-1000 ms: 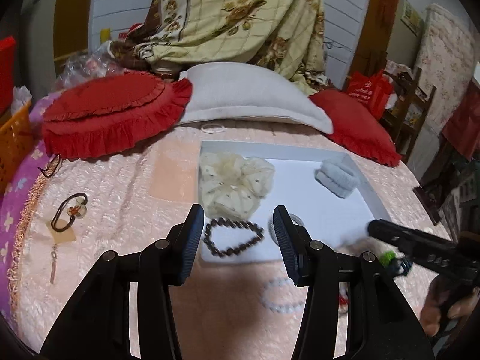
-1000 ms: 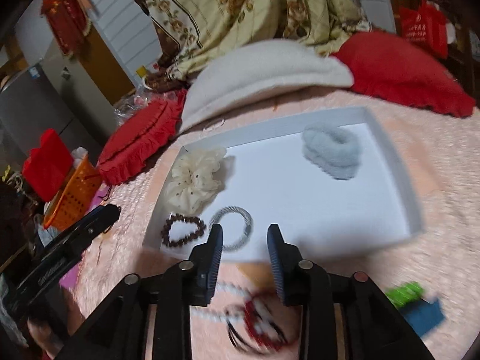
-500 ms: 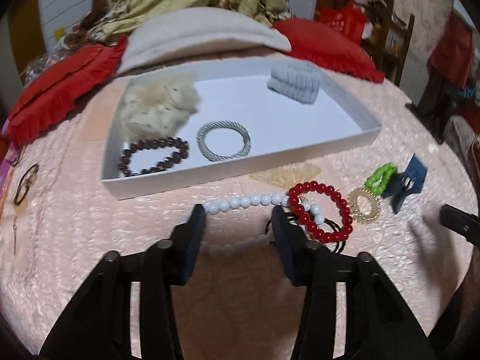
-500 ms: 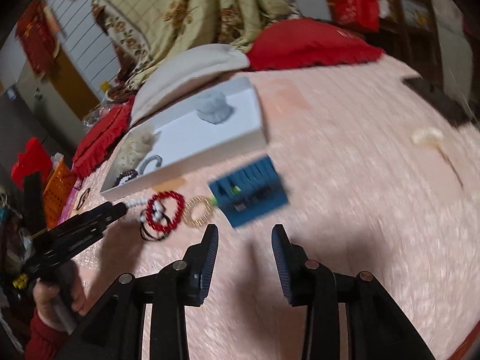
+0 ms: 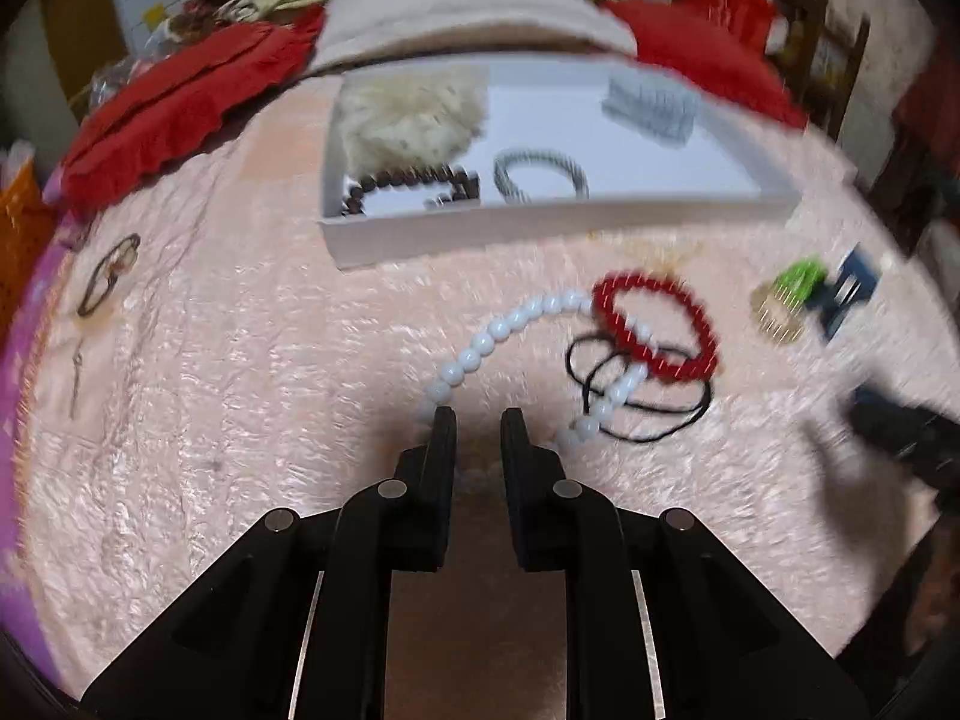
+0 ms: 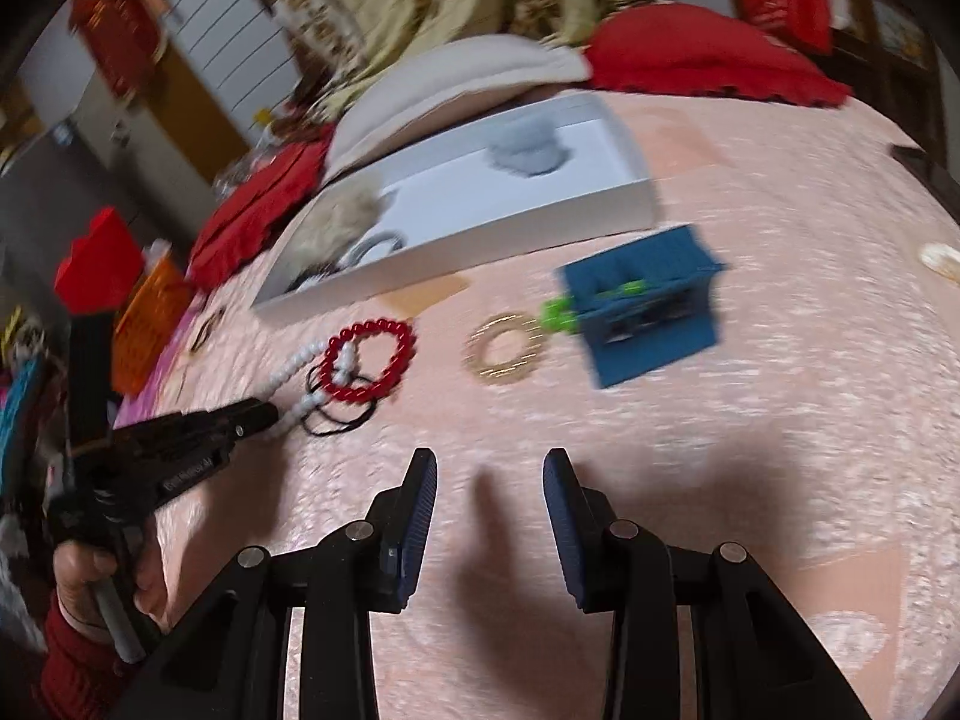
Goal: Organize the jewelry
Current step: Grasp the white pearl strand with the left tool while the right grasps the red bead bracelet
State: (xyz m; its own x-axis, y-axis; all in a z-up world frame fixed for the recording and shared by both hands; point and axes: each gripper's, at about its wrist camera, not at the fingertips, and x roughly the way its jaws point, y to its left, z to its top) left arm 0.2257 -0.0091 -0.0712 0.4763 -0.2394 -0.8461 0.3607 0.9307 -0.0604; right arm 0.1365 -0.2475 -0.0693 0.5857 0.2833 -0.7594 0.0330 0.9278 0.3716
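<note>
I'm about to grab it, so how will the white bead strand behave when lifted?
Likely floppy: the white bead strand lies in a loose curve. It may drag the red bead bracelet and black cord lying over it. The round beads could slip from narrow jaws.

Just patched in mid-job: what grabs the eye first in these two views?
The red bead bracelet stands out on the pink bedspread, lying over a white bead strand and a black cord. The left gripper is down at that strand, its jaws just closing to a narrow gap with nothing visibly pinched. Behind, a white tray holds other pieces; a blue clip lies right.
</note>
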